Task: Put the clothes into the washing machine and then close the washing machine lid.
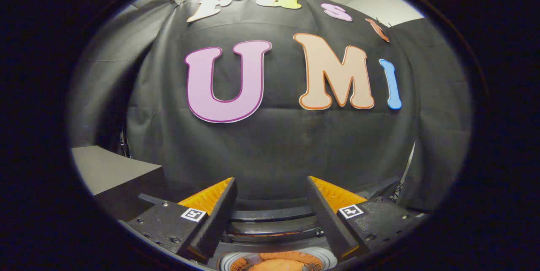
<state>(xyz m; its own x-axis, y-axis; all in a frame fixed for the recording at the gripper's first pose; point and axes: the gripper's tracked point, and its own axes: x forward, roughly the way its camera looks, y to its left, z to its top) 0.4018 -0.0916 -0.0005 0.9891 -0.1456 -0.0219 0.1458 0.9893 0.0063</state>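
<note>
Clothes: an orange bundle [276, 266] is seen in the round washing machine opening [228, 262], below and between the fingers; its long axis cannot be told.
Gripper [270, 186]: fingers are held wide apart, nothing gripped or touched.
Lid [274, 214]: seen raised beyond the opening.
Wall: black cloth [274, 148] behind.

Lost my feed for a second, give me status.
Tool open, nothing between fingers. Washing machine below them, orange clothes in its drum, lid not closed. Nothing in the way.
</note>
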